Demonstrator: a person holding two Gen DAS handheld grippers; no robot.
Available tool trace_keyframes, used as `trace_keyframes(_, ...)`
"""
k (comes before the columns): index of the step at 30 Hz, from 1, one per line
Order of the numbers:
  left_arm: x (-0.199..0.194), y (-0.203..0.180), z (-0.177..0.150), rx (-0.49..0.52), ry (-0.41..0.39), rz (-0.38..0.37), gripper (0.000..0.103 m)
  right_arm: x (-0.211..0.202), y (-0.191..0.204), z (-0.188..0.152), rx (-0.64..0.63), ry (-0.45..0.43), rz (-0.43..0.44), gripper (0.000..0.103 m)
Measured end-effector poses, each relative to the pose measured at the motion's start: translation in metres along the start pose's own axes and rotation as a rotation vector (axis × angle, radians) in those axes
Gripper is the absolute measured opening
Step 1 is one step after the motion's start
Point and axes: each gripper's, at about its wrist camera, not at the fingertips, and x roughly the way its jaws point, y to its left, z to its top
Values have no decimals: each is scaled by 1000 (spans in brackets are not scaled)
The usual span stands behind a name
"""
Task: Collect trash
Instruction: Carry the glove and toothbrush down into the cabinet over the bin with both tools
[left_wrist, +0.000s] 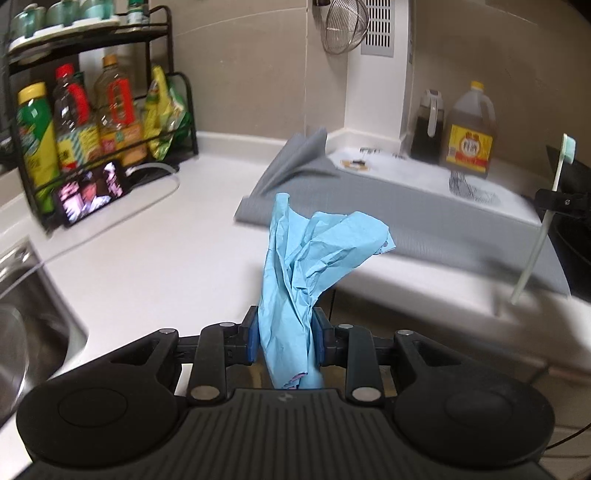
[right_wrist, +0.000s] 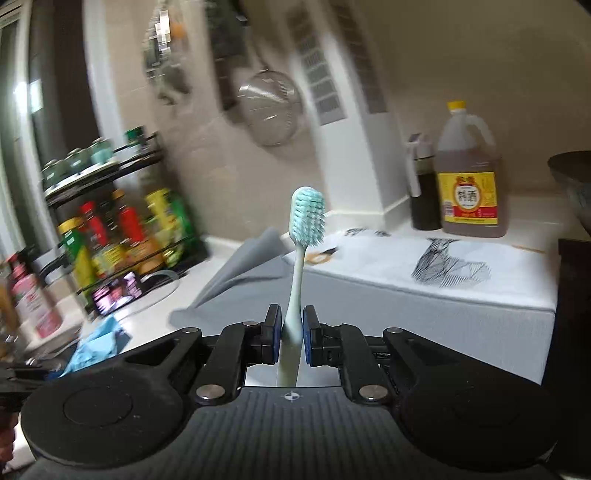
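Trash in hand, two pieces. Left view first: the blue paper (left_wrist: 314, 254), a crumpled sheet, is standing up out of my left gripper (left_wrist: 286, 341), whose jaws are clamping its twisted lower part. It is hanging in the air above the white counter (left_wrist: 155, 236), touching nothing else. I am judging it light, soft and crushable; it will not slip but may tear, and the bunched waist where I am gripping looks like the best hold. At the right edge my right gripper (left_wrist: 561, 201) is showing, with the toothbrush (left_wrist: 543, 229) in it.

Containers here: the rack (left_wrist: 92, 122) at the back left is holding bottles and a yellow-green bag on its lower shelf, small jars on top. A big jug (left_wrist: 467, 133) of amber liquid and a dark bottle (left_wrist: 428, 129) are standing beyond the grey mat (left_wrist: 424, 221). A steel sink (left_wrist: 33, 317) is lying at the left, contents not visible.

Right view: my right gripper (right_wrist: 290, 339) is pinching the toothbrush (right_wrist: 303, 251) low on its handle, bristles up, clear of the counter. Stiff, light, smooth plastic; I am guessing it could pivot in a narrow grip. No bin is showing in either view.
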Motion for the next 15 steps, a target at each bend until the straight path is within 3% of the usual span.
trace_keyframes(8, -25, 1, -67, 1, 55, 7, 31, -39, 46, -54, -69, 103, 38, 14)
trace_keyframes(15, -28, -6, -110, -1, 110, -14, 31, -43, 70, -105, -83, 238, 64, 14)
